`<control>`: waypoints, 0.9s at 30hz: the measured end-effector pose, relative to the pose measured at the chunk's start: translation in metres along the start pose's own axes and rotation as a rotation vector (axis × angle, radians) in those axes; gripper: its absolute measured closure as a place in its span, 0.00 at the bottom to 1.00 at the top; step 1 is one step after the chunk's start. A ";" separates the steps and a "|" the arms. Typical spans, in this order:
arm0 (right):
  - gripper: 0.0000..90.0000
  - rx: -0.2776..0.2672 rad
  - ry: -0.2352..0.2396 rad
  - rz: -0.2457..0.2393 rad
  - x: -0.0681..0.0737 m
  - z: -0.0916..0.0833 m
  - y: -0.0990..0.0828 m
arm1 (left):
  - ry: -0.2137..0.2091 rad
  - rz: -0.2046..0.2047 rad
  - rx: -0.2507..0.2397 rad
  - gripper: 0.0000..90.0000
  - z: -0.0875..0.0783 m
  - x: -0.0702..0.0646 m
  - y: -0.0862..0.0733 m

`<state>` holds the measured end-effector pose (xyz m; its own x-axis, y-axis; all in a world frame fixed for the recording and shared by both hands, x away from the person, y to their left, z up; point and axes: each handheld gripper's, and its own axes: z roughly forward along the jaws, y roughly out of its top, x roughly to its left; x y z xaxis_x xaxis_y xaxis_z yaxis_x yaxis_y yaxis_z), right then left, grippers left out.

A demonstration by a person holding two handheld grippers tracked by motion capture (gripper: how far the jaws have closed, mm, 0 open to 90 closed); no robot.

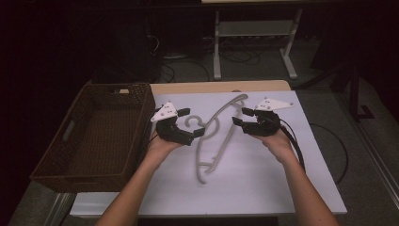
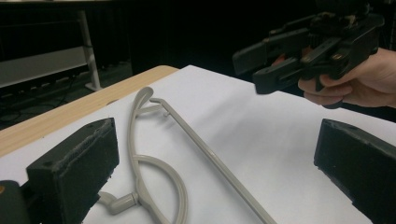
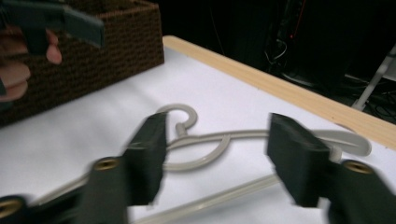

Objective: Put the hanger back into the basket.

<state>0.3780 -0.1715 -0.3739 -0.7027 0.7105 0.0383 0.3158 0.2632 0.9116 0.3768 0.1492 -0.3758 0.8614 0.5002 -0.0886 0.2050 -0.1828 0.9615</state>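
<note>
High view | grey plastic hanger flat mid-tabletop, basket at 9 o'clock | left gripper fingers wide apart, empty | right gripper fingers half-spread, empty | likely light, stiff, slick; grasp the straight bar.

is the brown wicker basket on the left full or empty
Empty: the high view looks into the wicker basket and shows only its bare woven floor.
</note>
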 end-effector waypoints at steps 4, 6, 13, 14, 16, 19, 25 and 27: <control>0.67 0.030 -0.001 -0.007 0.002 0.006 -0.004 | -0.004 -0.002 0.005 0.00 0.001 0.001 -0.001; 0.76 0.053 0.003 -0.008 0.003 0.013 -0.007 | -0.007 -0.005 0.008 0.00 0.001 0.001 -0.001; 0.99 0.127 0.013 -0.014 0.006 0.030 -0.018 | -0.006 -0.014 0.019 0.00 0.002 0.002 -0.003; 0.99 0.127 0.013 -0.014 0.006 0.030 -0.018 | -0.005 -0.010 0.024 0.00 0.003 0.003 -0.004; 0.99 0.164 0.015 -0.021 0.009 0.038 -0.023 | -0.003 -0.019 0.032 0.00 0.004 0.004 -0.006; 0.99 0.191 0.014 -0.025 0.011 0.043 -0.026 | 0.001 -0.021 0.040 0.00 0.004 0.005 -0.008; 0.99 0.260 0.002 -0.033 0.013 0.054 -0.036 | 0.006 -0.031 0.047 0.00 0.004 0.007 -0.010; 0.99 0.270 0.007 -0.023 0.014 0.056 -0.038 | 0.005 -0.034 0.046 0.00 0.004 0.007 -0.010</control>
<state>0.3924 -0.1351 -0.4307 -0.7154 0.6983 0.0227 0.4581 0.4443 0.7699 0.3827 0.1508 -0.3868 0.8513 0.5110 -0.1193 0.2551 -0.2043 0.9451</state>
